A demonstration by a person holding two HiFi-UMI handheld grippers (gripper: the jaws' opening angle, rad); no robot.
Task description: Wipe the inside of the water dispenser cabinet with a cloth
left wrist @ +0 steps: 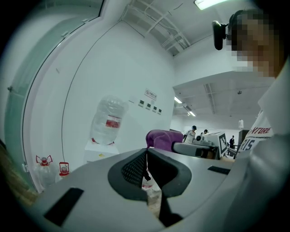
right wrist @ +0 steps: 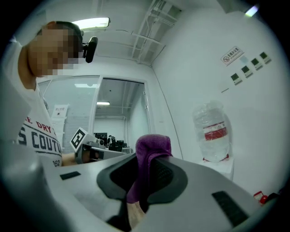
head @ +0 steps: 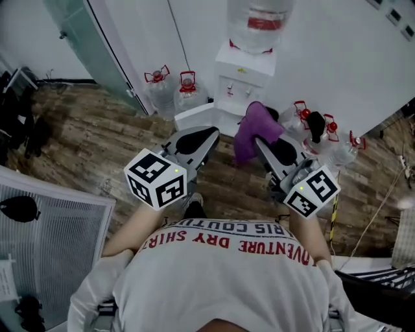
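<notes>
The white water dispenser (head: 243, 79) stands against the wall ahead with an upturned clear bottle (head: 259, 19) on top. A white panel (head: 194, 117) juts out to the left at its base; the cabinet interior is hidden. My right gripper (head: 261, 144) is shut on a purple cloth (head: 254, 130), which bunches above the jaws (right wrist: 152, 149) and hangs down between them. My left gripper (head: 202, 139) is held beside it at about the same height, shut and holding nothing (left wrist: 146, 153). Both are in the air in front of the dispenser, short of it.
Spare water jugs with red handles stand left of the dispenser (head: 174, 89) and to its right (head: 324, 133). A glass door (head: 91, 39) is at the far left, and a ribbed grey panel (head: 45, 240) is at the near left. The floor is wood planks (head: 97, 136).
</notes>
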